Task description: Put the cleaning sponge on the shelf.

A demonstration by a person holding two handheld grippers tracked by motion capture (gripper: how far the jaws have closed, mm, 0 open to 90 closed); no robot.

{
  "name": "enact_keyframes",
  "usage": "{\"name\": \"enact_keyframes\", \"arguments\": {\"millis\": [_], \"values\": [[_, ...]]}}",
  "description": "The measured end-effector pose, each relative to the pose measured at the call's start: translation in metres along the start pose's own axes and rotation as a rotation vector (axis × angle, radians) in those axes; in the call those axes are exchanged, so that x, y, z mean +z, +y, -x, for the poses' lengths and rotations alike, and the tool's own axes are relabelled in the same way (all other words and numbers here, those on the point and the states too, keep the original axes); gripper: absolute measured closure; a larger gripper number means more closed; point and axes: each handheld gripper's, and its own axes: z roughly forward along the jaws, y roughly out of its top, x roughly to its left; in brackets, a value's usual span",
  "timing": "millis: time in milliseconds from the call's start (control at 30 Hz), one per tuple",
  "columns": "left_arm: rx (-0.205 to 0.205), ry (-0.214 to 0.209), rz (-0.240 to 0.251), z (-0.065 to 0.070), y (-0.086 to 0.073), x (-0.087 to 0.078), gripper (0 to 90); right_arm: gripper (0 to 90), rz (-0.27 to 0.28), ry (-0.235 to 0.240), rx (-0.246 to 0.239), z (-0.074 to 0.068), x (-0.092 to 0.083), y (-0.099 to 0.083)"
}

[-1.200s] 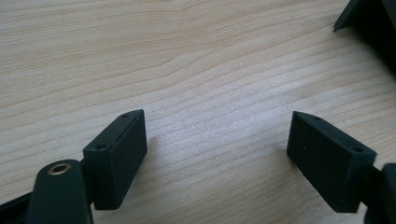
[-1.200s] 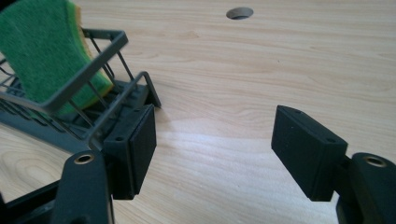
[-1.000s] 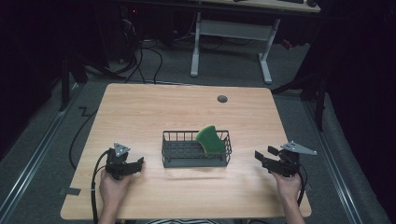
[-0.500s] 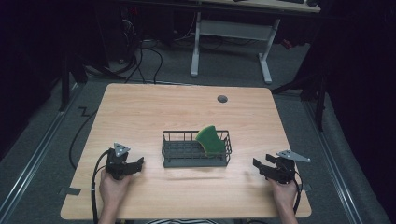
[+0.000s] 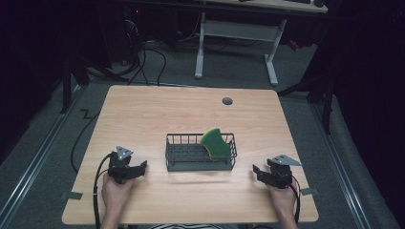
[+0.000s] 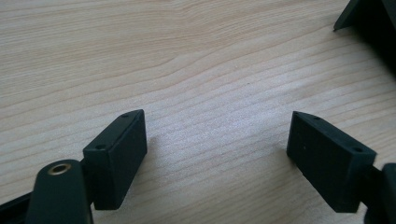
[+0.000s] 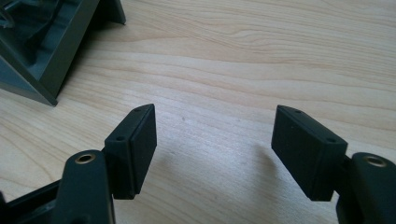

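Observation:
A dark wire basket (image 5: 200,153) stands at the middle of the wooden table (image 5: 191,109). A green sponge (image 5: 214,143) leans upright inside its right end. My left gripper (image 5: 141,168) rests on the table left of the basket, open and holding nothing; its own view shows its jaws spread wide over bare wood (image 6: 217,140). My right gripper (image 5: 257,172) sits right of the basket, also open with nothing between its fingers. A corner of the basket (image 7: 51,51) shows at the upper left of the right gripper view.
A round grommet hole (image 5: 227,101) sits near the table's far edge. Cables trail from both grippers off the front edge. Beyond the table stand a white desk frame (image 5: 236,43) and floor cables (image 5: 143,57).
My right gripper has moved down and slightly left, settling closer to the front edge. The left gripper, basket and sponge have not moved.

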Motion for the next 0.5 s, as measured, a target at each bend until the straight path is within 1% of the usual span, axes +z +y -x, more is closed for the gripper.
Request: {"name": "enact_keyframes", "arguments": {"millis": [33, 133, 200, 300, 333, 433, 500], "values": [[0.0, 0.0, 0.0, 0.0, 0.0, 0.0, 20.4, 30.9, -0.002, -0.002, -0.011, -0.001, 0.0007, 0.0005], [0.0, 0.0, 0.0, 0.0, 0.0, 0.0, 20.4, 30.7, -0.013, -0.003, -0.018, -0.0045, 0.0026, 0.0011], [0.0, 0.0, 0.0, 0.0, 0.0, 0.0, 20.4, 30.5, -0.023, -0.008, -0.036, -0.007, 0.0044, 0.0018], [0.0, 0.0, 0.0, 0.0, 0.0, 0.0, 20.4, 30.0, -0.032, -0.008, -0.04, -0.0082, 0.0052, 0.002], [0.0, 0.0, 0.0, 0.0, 0.0, 0.0, 20.4, 28.8, -0.054, -0.014, -0.049, -0.0086, 0.0071, 0.0026], [0.0, 0.0, 0.0, 0.0, -0.0001, 0.0, 20.4, 28.1, -0.06, -0.005, -0.029, -0.0071, 0.0075, 0.0027], [0.0, -0.001, 0.0, 0.0, -0.0001, 0.0, 20.4, 28.1, -0.06, -0.006, -0.03, -0.0072, 0.0074, 0.0027]]}}
